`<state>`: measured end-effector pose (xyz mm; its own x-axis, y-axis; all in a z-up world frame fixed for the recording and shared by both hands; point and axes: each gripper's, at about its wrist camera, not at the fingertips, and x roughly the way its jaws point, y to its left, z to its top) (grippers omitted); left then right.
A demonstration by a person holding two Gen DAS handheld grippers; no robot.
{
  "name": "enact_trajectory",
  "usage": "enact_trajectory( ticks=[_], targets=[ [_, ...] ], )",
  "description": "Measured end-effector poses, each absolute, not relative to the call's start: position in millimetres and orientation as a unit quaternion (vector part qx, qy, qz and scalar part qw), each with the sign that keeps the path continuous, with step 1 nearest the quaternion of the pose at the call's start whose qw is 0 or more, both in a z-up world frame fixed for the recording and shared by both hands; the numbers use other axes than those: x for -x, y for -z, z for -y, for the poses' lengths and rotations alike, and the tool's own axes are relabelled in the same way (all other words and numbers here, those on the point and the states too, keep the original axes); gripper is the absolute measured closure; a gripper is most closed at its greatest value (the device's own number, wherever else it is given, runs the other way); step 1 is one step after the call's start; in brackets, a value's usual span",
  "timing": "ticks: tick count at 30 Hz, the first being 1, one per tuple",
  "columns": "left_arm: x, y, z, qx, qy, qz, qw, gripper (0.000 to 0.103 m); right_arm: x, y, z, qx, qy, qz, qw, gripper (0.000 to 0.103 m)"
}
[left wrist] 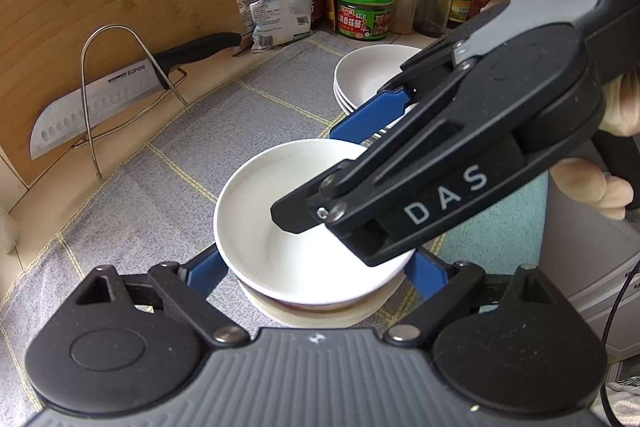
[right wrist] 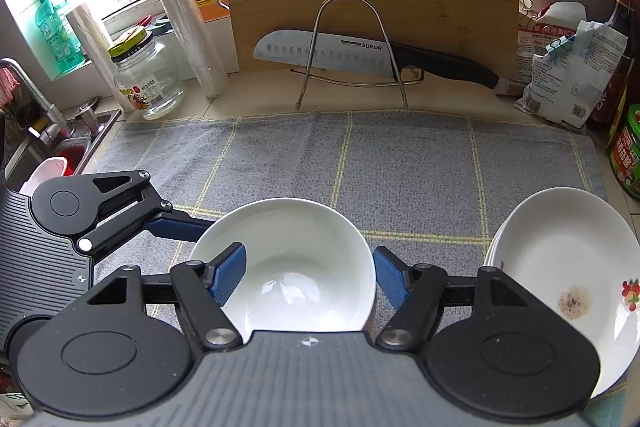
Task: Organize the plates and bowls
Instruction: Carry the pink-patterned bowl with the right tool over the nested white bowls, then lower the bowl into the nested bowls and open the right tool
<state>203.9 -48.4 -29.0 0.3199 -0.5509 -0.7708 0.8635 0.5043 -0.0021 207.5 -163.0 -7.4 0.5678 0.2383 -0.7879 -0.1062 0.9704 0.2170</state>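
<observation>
Here the white bowl (right wrist: 288, 267) sits on top of a small stack of bowls (left wrist: 320, 311) on the grey checked cloth (right wrist: 400, 167), close under both cameras. The right gripper (right wrist: 308, 273) has one blue pad inside the bowl against its left wall and the other outside its right rim; whether the outer pad actually presses is hard to tell from its own view, but the jaws look nearly closed on the bowl. The left gripper (left wrist: 316, 273) stands wide, its blue pads either side of the stack and not touching it. To do this step well, the bowl should settle flat and centred in the one beneath before the right jaws part, and the gripper should then lift straight out so the inner pad does not drag the wall. The left jaws are best kept clear or used only to steady the lower bowls. The bowl itself is empty. Near it, to the right, the stack of plates (right wrist: 560, 267) has a top plate bearing a brownish food stain and a small printed motif.
</observation>
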Motion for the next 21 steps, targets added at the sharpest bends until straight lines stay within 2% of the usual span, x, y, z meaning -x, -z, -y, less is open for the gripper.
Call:
enact_trajectory(
  ticks=[5, 9, 12, 21],
  targets=[
    [-200, 27, 47, -0.225, 0.447, -0.357, 0.788, 0.007, -204, 5, 162, -0.072, -0.104, -0.449, 0.885, 0.025],
    [-193, 21, 32, -0.238, 0.447, -0.348, 0.789, 0.007, -195, 3, 164, -0.068, -0.093, -0.440, 0.890, 0.015],
    [-193, 13, 19, -0.231, 0.439, -0.341, 0.798, 0.007, -186, 1, 166, -0.061, -0.068, -0.424, 0.901, 0.000],
    [-203, 6, 5, -0.186, 0.424, -0.338, 0.819, 0.004, -162, 7, 156, -0.017, -0.006, -0.406, 0.914, 0.000]
  ],
)
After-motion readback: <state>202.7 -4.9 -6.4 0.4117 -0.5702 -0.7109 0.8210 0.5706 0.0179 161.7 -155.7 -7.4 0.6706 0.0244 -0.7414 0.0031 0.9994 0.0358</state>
